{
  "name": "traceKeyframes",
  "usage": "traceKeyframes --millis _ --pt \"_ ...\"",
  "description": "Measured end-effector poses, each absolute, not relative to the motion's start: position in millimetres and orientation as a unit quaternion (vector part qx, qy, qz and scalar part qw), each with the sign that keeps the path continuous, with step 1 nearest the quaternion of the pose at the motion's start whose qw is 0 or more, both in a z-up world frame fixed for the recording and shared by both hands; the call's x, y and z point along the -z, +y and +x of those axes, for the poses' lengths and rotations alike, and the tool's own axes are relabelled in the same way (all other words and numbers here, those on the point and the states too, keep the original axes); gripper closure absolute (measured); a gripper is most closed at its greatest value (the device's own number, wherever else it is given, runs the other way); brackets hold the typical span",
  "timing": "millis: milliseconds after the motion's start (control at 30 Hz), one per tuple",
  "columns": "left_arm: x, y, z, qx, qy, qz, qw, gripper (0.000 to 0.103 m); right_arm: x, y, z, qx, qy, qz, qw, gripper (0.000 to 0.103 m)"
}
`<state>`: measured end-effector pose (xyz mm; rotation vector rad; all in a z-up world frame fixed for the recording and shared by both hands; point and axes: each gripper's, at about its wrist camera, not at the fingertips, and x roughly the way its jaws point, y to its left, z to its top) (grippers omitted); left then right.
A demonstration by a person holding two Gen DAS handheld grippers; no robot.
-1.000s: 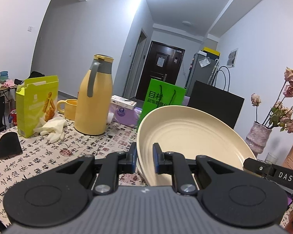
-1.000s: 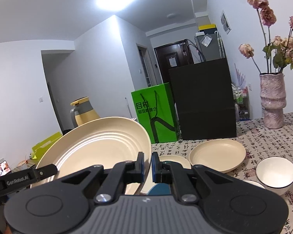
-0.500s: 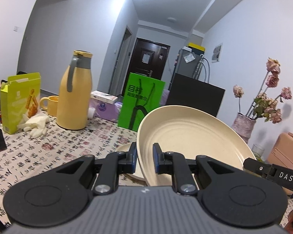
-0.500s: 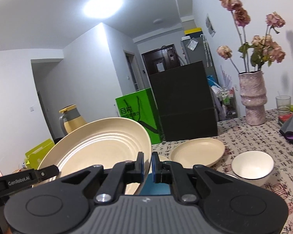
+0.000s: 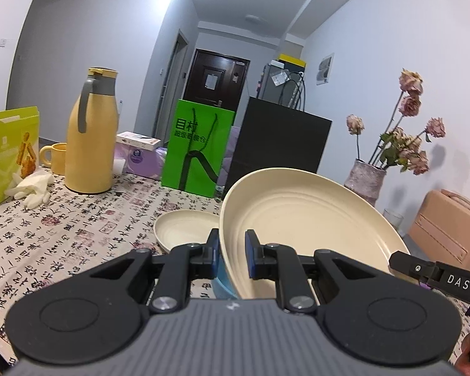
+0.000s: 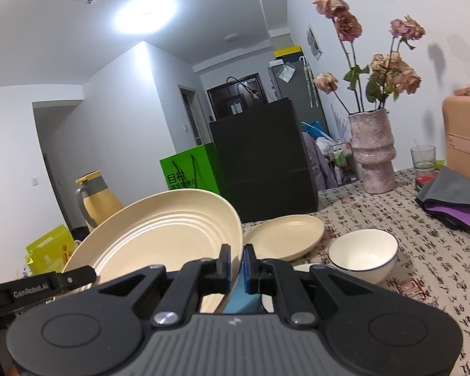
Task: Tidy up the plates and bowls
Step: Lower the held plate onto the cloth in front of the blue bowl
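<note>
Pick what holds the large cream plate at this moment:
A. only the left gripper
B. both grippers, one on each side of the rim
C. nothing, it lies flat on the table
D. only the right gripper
B: the left gripper and the right gripper each clamp the rim of the large cream plate, which is tilted.

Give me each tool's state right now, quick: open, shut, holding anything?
Left tool: shut on the left rim of the large cream plate.
Right tool: shut on the same plate's right rim.
</note>
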<state>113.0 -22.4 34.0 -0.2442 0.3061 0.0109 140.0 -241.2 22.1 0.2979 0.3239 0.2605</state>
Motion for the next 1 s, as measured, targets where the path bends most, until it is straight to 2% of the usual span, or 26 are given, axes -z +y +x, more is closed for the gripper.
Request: traceKeyframes --millis 1000 --pt "-1 -46 66 0.03 0.193 -0.1 0.976 0.087 10 -268 86 -0.111 0.197 0.163 0.96 0.095"
